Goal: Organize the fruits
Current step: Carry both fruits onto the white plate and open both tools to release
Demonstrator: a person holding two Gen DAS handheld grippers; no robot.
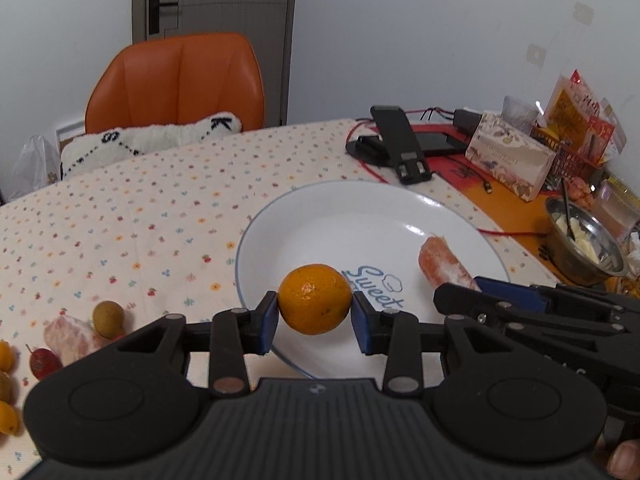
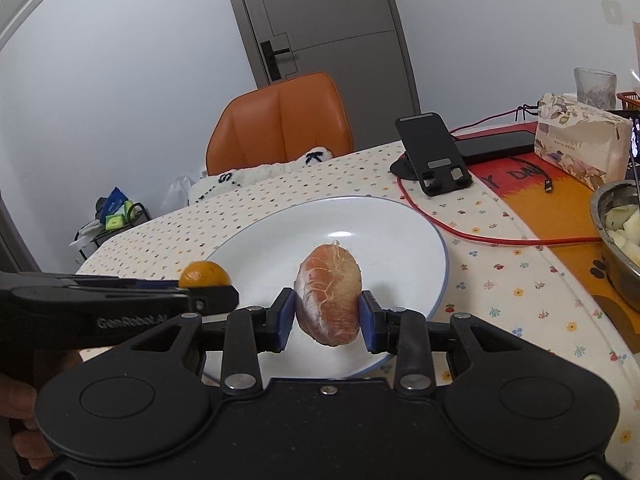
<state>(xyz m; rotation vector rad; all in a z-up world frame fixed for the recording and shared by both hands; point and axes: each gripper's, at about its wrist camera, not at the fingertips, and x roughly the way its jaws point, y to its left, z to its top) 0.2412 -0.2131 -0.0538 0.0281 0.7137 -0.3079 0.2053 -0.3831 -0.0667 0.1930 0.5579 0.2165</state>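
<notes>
The left gripper [image 1: 315, 316] has its jaws clamped on a small orange [image 1: 315, 299], held above the near rim of the white plate [image 1: 340, 208] at lower centre of its frame. The right gripper [image 2: 328, 322] has its jaws clamped on a peeled grapefruit segment [image 2: 329, 300], long axis upright, over the plate's near half. Both fruits hang directly above the plate (nothing lies on it yet), so I judge each needs only lowering. More loose fruits [image 1: 108, 319] wait on the table [image 1: 140, 208] at lower left.
</notes>
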